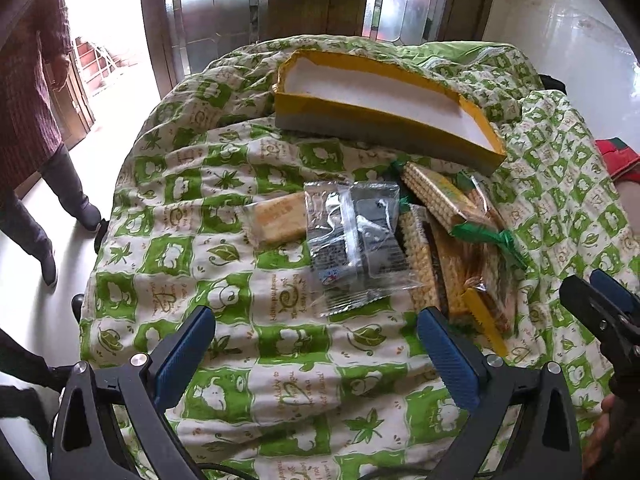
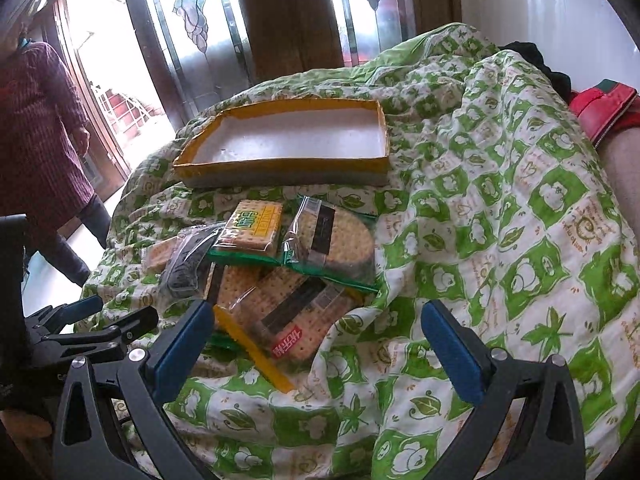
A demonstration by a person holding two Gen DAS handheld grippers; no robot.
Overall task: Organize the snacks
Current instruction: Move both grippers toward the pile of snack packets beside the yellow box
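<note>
Snacks sit in a loose pile mid-cloth, on the green-and-white leaf-print quilt (image 1: 168,256), just in front of the shallow yellow-rimmed cardboard tray w/ white floor (image 2: 288,140), which is empty. Nothing's in the tray yet, so by my read the job is at its start.

Pile, as seen: a clear-and-black film packet (image 1: 352,236) on the left side, partly over a tan cracker pack (image 1: 276,218); a green-and-yellow labelled cracker pack (image 2: 252,228) on top toward the tray; a round-cracker pack w/ a dark label band (image 2: 332,244) beside it; nearest the right claw, a clear cracker pack w/ red label and yellow serrated edge (image 2: 288,320). They overlap, wrappers crinkly and slick.

Doing it well, I'd say: take top or outer packs first, not ones pinned under others. Pinch across the short side of a pack, on the biscuit body rather than the loose film flap, which prob. slips. Soft quilt gives underneath, so press lightly. Lay packs flat in the tray, starting at one end.

Left gripper (image 1: 316,356): jaws spread wide, holding nothing, hanging over bare quilt short of the black packet. Right gripper (image 2: 316,348): also wide apart and empty; its left finger is close by the red-label pack's edge, contact unclear.
</note>
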